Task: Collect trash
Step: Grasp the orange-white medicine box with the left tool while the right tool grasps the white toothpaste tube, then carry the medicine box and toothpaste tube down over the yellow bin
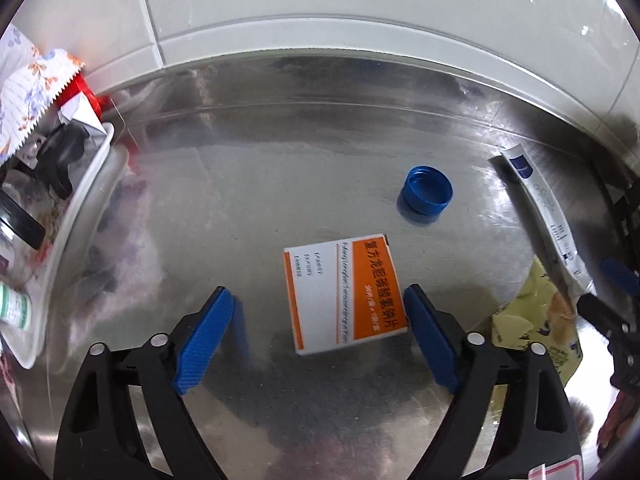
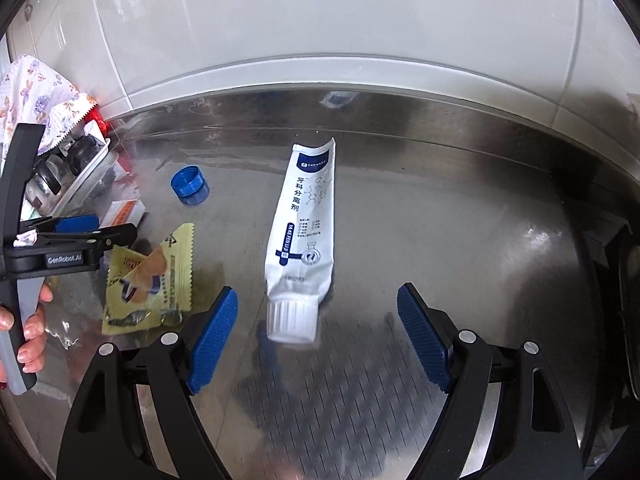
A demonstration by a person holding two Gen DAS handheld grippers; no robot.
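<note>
An orange-and-white medicine box [image 1: 344, 292] lies flat on the steel counter [image 1: 256, 184], between the fingers of my left gripper [image 1: 318, 290]. That gripper is open: the right pad is close against the box edge and the left pad stands well clear. A white toothpaste tube [image 2: 304, 220] lies with its cap [image 2: 290, 320] towards me, between the wide-open fingers of my right gripper [image 2: 317, 288], neither pad touching it. A blue bottle cap [image 1: 428, 190] sits beyond the box. A yellow snack wrapper [image 2: 148, 280] lies left of the tube.
A white tray [image 1: 86, 196] at the left holds several pieces of trash, with a floral wrapper [image 1: 24, 92] sticking up. A white tiled wall [image 2: 320, 20] runs along the back. A dark raised edge [image 2: 624, 280] borders the counter on the right. A hand [image 2: 30, 332] holds the left gripper's handle.
</note>
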